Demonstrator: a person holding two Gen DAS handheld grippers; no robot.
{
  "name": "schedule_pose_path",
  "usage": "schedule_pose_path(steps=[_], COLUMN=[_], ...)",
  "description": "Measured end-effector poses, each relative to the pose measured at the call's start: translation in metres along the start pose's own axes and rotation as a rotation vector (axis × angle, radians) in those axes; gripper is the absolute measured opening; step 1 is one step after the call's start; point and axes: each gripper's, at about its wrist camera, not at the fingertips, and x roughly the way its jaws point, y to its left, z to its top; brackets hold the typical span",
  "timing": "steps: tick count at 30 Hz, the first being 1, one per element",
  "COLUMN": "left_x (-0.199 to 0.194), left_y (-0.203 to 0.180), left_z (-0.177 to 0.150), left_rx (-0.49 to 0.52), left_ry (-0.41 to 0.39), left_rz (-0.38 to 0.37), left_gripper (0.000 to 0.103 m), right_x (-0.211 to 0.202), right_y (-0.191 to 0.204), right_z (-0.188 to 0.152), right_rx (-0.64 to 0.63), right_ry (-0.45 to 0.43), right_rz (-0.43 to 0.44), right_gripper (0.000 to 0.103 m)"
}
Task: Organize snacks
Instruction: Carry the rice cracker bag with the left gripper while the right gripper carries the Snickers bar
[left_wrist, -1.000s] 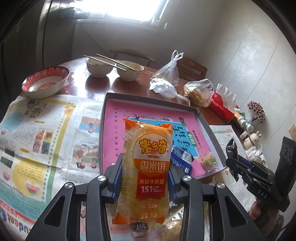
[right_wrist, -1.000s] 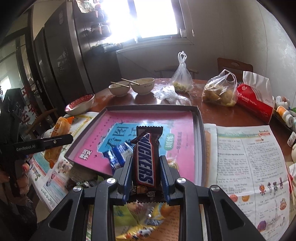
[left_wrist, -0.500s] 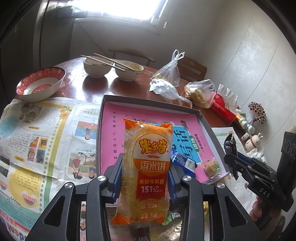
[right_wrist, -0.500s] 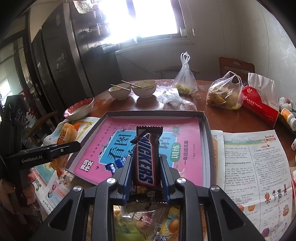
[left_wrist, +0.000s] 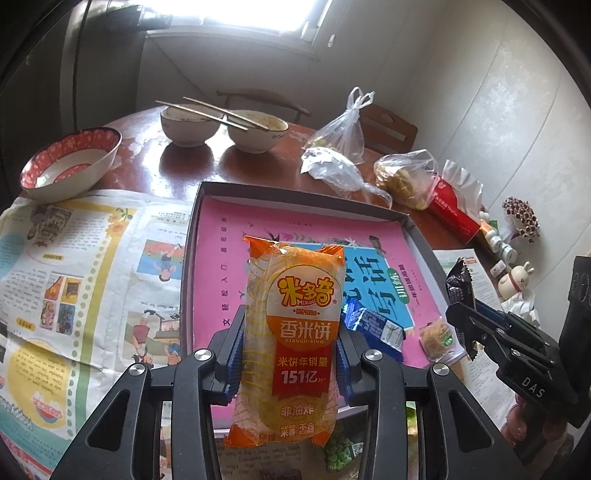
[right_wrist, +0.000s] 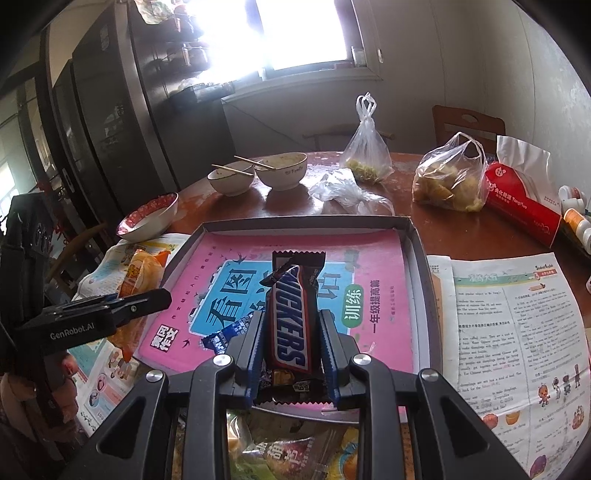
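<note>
My left gripper (left_wrist: 290, 354) is shut on an orange rice cracker packet (left_wrist: 295, 325), held upright over the near edge of a shallow grey tray (left_wrist: 295, 192) lined with a pink sheet. My right gripper (right_wrist: 291, 343) is shut on a Snickers bar (right_wrist: 293, 314), also over the tray's (right_wrist: 419, 258) near edge. A blue snack packet (left_wrist: 376, 326) and a small round biscuit pack (left_wrist: 436, 336) lie in the tray's near right corner. The right gripper also shows at the right in the left wrist view (left_wrist: 476, 325), the left one at the left in the right wrist view (right_wrist: 110, 310).
Loose snack packets (right_wrist: 295, 454) lie in front of the tray. Newspaper (left_wrist: 74, 266) covers the table on both sides. A red-rimmed bowl (left_wrist: 70, 162), two bowls with chopsticks (left_wrist: 221, 125), plastic bags (left_wrist: 402, 177), a red tissue pack (right_wrist: 524, 199) and small bottles (left_wrist: 498, 243) stand behind.
Both grippers have moved forward over the tray's near edge, each still holding its snack. The tray and its contents look closer.
</note>
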Motion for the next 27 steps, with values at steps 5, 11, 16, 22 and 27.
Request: schedule_pose_path(steps=[5,11,16,22,27], left_x=[0.007,0.015,0.018,0.022,0.025], left_y=[0.003,0.004,0.003,0.001,-0.001], left_z=[-0.002,-0.003,-0.003,-0.005,-0.006], left_rx=[-0.01,-0.009,0.001,0.009,0.014], left_ry=[0.006,0.01,0.016,0.029,0.038], left_rz=[-0.003,0.001,0.005,0.011,0.012], left_gripper=[0.041,0.041,0.041,0.041,0.041], right_x=[0.008,0.018,0.024,0.028,0.03], right_y=[0.004,0.004,0.005,0.004,0.005], right_z=[-0.004,-0.006,-0.008,-0.011,-0.015], right_rx=[-0.016,-0.014,-0.017,-0.023,-0.032], right_ry=[0.01,0.027,0.039,0.051,0.059], right_rz=[-0.017,-0.025,-0.035,-0.046,-0.047], right_gripper=[0.028,0.029,0.028,0.028,0.029])
